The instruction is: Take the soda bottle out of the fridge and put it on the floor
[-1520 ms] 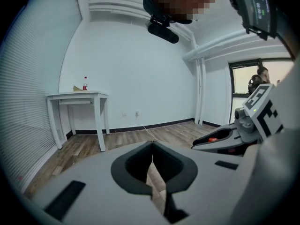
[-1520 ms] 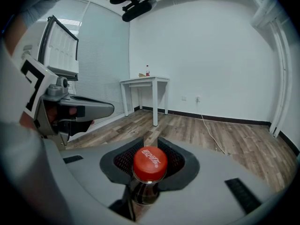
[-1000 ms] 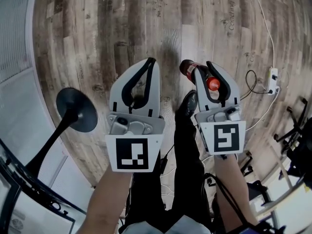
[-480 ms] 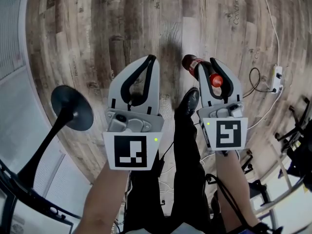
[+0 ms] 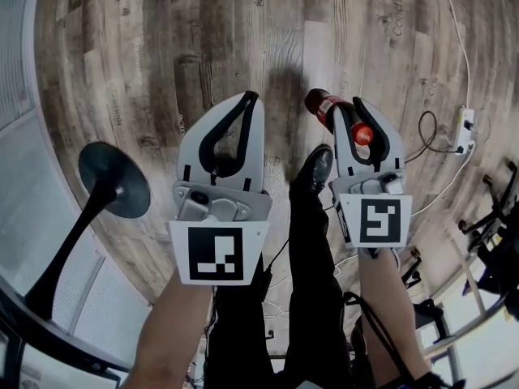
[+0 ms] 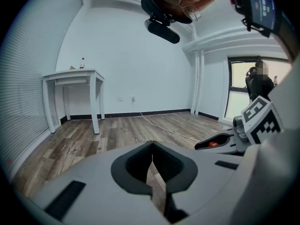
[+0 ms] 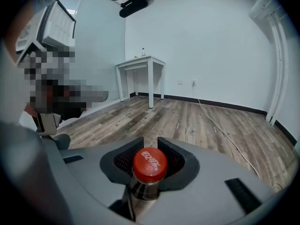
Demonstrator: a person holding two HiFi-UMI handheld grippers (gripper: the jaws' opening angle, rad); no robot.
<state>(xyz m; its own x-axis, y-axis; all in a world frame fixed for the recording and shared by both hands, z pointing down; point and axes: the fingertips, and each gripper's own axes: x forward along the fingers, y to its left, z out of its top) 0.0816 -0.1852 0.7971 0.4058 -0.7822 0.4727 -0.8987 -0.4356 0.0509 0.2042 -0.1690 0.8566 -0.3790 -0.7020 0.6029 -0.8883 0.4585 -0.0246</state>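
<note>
Grey-brown wood planks are covering the floor point(image 5: 203, 47), running in long staggered boards. Plain white walls point(image 6: 136, 55) are enclosing the room, and a dark baseboard point(image 6: 154, 112) is lining their foot. A white desk point(image 6: 72, 75) on slim legs is standing against the far wall, carrying a small bottle point(image 6: 83, 61). Pale blinds point(image 6: 23, 88) are filling the wall beside it. A window point(image 6: 239, 93) is letting in daylight on the opposite side. A white cable point(image 7: 224, 134) is trailing across the boards, and a white power strip point(image 5: 464, 126) is lying on them. A black round stand base point(image 5: 113, 181) is resting near the blinds, and a dark chair base point(image 5: 491, 209) is showing at the edge.
</note>
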